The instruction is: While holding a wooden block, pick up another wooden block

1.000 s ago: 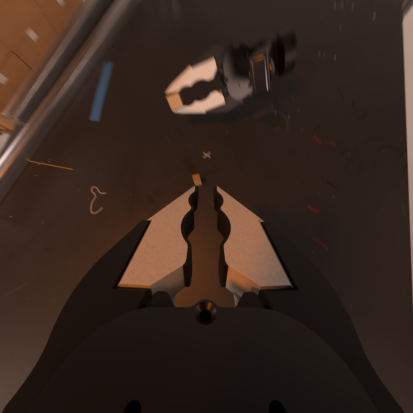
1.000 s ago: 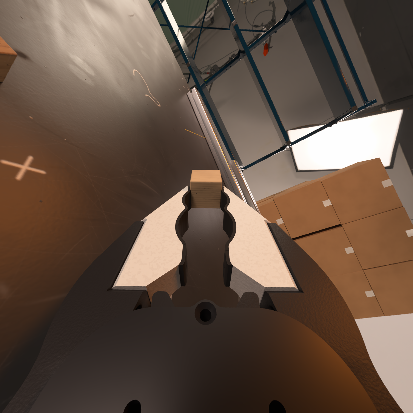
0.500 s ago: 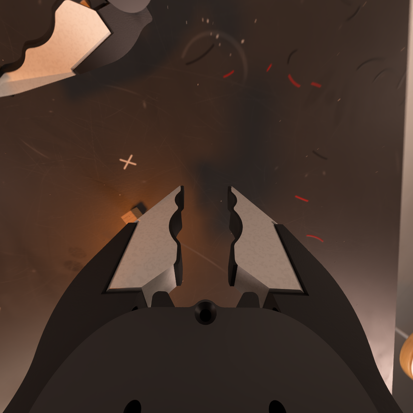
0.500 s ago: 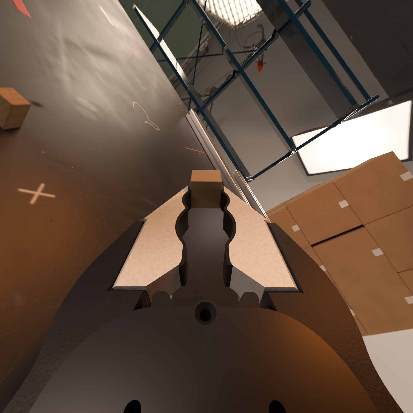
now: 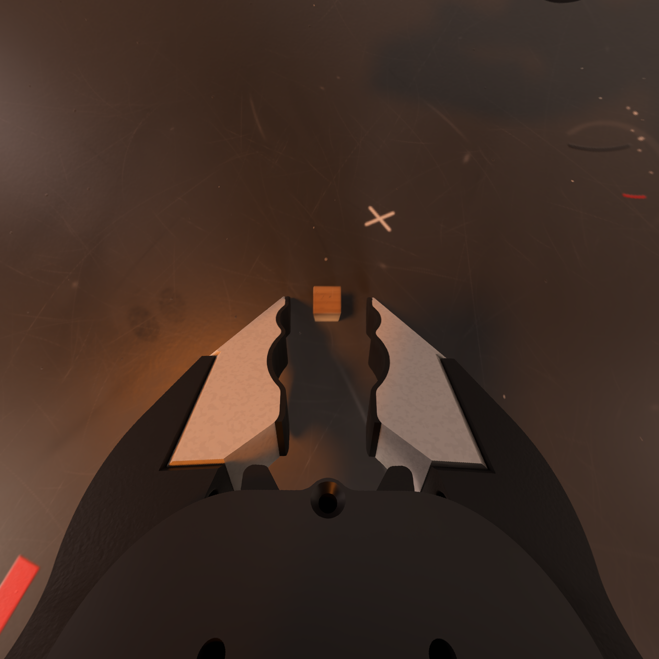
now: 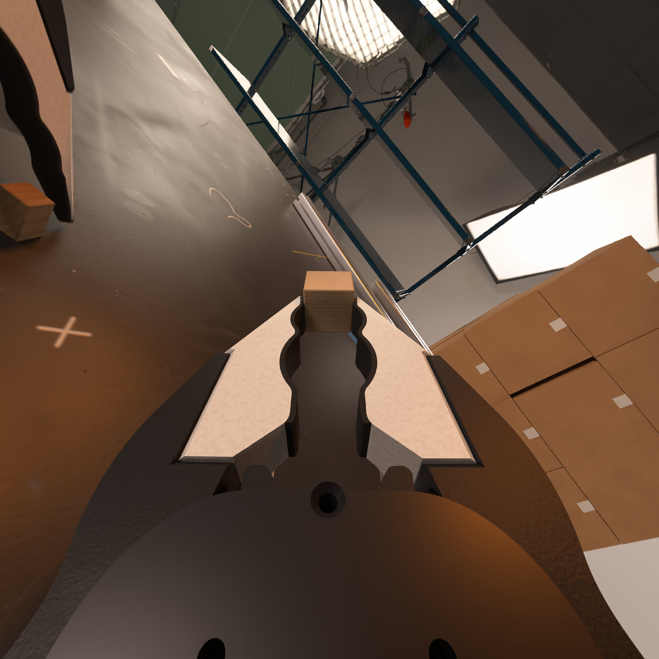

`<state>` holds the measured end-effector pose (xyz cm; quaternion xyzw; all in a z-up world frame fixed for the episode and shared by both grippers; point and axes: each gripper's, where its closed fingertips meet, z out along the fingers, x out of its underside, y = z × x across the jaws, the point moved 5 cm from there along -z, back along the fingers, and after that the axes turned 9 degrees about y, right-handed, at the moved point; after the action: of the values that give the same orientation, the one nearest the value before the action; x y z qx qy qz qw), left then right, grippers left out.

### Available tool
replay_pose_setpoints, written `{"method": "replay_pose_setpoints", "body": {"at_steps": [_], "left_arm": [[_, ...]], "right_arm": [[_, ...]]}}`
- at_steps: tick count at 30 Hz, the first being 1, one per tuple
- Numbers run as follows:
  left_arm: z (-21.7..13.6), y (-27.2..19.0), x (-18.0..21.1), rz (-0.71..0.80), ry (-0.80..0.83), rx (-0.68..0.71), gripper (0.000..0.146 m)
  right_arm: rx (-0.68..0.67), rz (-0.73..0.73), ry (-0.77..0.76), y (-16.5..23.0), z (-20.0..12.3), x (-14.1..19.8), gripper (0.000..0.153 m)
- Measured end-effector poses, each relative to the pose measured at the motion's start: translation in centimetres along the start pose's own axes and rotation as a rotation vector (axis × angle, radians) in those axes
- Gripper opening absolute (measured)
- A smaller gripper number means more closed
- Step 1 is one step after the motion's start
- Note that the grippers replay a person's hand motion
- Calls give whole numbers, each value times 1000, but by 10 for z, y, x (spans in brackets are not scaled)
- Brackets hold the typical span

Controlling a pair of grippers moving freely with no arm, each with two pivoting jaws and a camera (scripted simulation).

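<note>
In the left wrist view a small wooden block lies on the dark table, just beyond and between my fingertips. My left gripper is open and empty above it. In the right wrist view my right gripper is shut on a second wooden block, held at the fingertips above the table. The lying block also shows at the left edge of that view, with one finger of the left gripper standing right beside it.
A pale cross mark is on the table right of the lying block. A red tape strip lies at lower left. Beyond the table edge stand stacked cardboard boxes and a blue metal frame.
My left gripper has swung so the lying block, earlier left of its fingers, now sits centred between the tips. The left gripper's finger has come into the right wrist view. The right gripper keeps its block.
</note>
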<state>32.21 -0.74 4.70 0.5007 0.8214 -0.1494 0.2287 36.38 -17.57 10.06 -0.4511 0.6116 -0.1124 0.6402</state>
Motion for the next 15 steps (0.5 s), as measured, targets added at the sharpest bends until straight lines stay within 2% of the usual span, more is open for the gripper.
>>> {"method": "replay_pose_setpoints", "body": {"at_steps": [2, 3, 5, 9, 13, 15], "left_arm": [[4, -4, -3, 13, -16, -42, 31], [2, -4, -3, 32, 1, -74, 18], [-17, -2, -5, 77, 48, -127, 13], [-104, 12, -2, 120, 93, -200, 13], [-199, 39, 9, 218, 251, -418, 13], [-222, 43, 6, 289, 350, -496, 13]], "right_arm": [[1, -1, -1, 0, -1, -1, 25], [2, 0, -1, -1, -1, -1, 25], [2, 4, -1, -1, -1, 0, 25], [4, 14, 2, -3, -1, 1, 25], [-3, 13, 5, -2, 0, 0, 25], [-4, 3, 8, -1, 1, 0, 25]]}}
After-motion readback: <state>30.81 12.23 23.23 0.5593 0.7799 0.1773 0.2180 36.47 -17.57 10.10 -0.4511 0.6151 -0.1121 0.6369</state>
